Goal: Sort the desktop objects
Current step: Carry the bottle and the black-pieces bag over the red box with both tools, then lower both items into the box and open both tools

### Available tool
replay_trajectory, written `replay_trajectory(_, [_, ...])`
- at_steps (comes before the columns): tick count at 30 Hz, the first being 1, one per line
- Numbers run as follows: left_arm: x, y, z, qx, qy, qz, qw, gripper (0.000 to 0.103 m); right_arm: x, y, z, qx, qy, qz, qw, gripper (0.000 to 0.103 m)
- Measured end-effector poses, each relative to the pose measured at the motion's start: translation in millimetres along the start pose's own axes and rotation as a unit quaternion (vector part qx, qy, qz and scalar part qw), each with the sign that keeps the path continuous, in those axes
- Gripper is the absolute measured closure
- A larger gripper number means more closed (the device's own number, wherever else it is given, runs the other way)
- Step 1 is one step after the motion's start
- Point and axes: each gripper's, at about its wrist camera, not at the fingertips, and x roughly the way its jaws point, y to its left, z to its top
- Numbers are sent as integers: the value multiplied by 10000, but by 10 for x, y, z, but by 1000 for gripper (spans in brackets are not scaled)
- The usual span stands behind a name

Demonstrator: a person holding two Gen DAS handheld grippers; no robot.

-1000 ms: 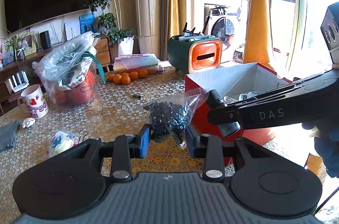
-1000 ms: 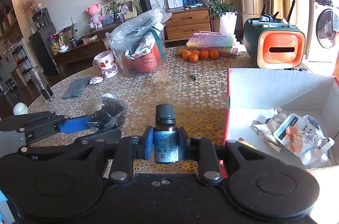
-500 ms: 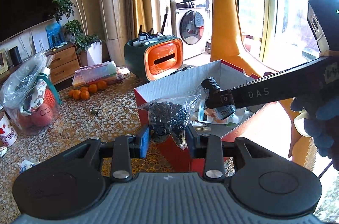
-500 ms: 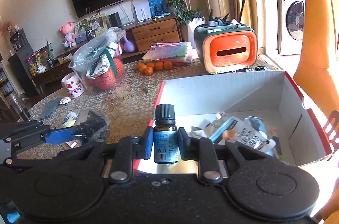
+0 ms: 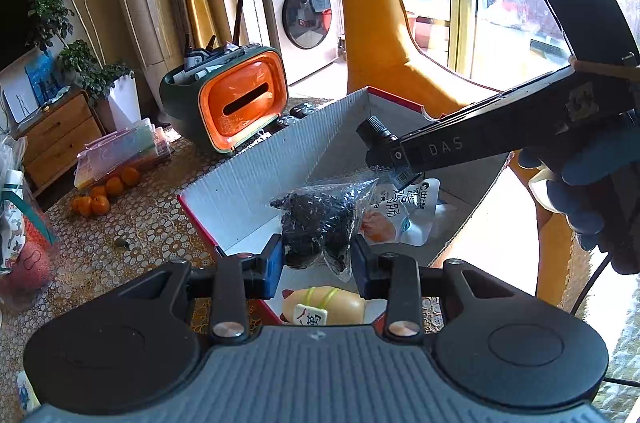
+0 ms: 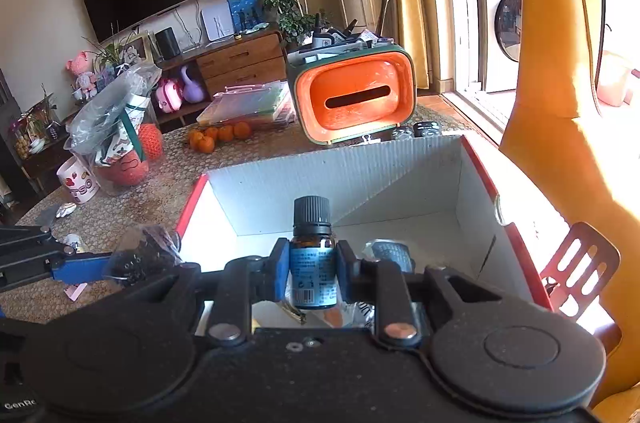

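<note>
My left gripper (image 5: 318, 263) is shut on a clear bag of small black parts (image 5: 316, 219) and holds it over the near left corner of the red cardboard box (image 5: 256, 183). My right gripper (image 6: 312, 273) is shut on a small brown bottle with a black cap and blue label (image 6: 313, 255), held upright above the inside of the box (image 6: 360, 175). In the left wrist view the right gripper (image 5: 384, 151) reaches in from the right above the box. Snack packets (image 5: 396, 215) and a yellow toy (image 5: 324, 305) lie in the box.
A green and orange tissue holder (image 6: 352, 99) stands just behind the box. Oranges (image 6: 218, 137), a flat plastic case (image 6: 248, 105), a bag-wrapped basket (image 6: 120, 135) and a white mug (image 6: 78, 183) sit on the patterned table. A yellow chair (image 6: 560, 103) stands at the right.
Both grippers moved right, from over the table to above the box, still holding the bag and the bottle. The box now fills the middle of both views.
</note>
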Motion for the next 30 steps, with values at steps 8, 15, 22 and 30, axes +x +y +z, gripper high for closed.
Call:
replay_trajectory(8, [441,-13,80,-2,582,-175,9982,69,372,-212,165,-92,316,-283,9991,80])
replay_trajectory(15, [726,34,89,-79,1096,-269,9936,69,680,-314,173,-177,706,-400,9965,80])
replay_trajectory(22, [874,47,84,-122,1339,-322,9904,68,845,-297,129,-288,974,-403,9940,80])
replay_trajectory(30, [886,13,104,-19,1367,-373,9899,65,886,-272,132,-340,1060,-456,9927,77])
